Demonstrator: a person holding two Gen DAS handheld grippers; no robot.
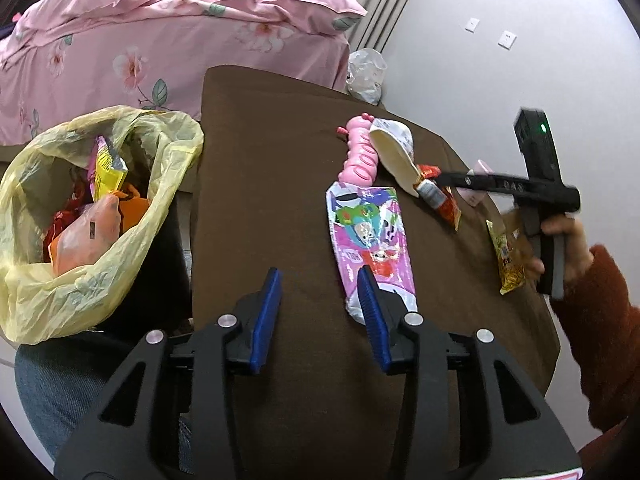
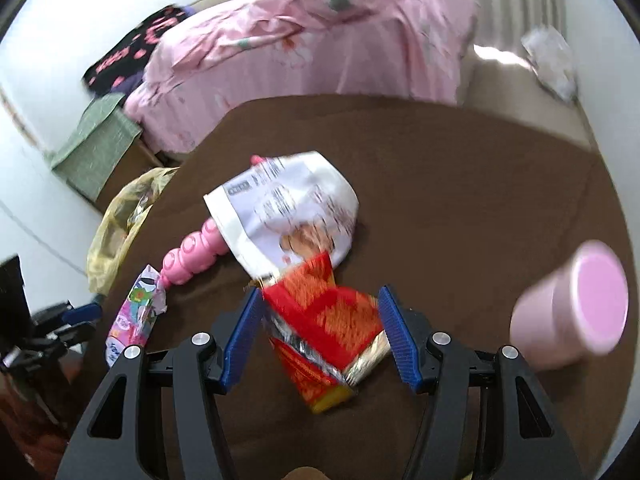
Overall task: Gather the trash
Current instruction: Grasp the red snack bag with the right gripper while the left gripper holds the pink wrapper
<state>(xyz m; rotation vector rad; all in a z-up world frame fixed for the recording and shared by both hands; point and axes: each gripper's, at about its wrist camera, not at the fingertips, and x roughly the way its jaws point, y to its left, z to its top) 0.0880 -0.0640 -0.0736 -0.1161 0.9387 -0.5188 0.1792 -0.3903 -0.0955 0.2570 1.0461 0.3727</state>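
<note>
Red snack wrapper (image 2: pixel 324 320) lies between the right gripper (image 2: pixel 322 320) jaws, spread wide, nothing pinched yet; light, crinkly, slippery foil, so take its middle. Left gripper (image 1: pixel 320 300) jaws open, cartoon wrapper (image 1: pixel 372 240) beside them

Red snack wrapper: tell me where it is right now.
In the right wrist view the red snack wrapper lies on the brown table between the open right gripper fingers, just below the white packet.

Brown surface (image 1: pixel 280 200) w/ pink toy pack (image 1: pixel 370 240), white bag (image 1: pixel 394 160), red wrapper (image 2: pixel 324 320), yellow packet (image 1: pixel 508 260), pink cup (image 2: pixel 576 308).
</note>
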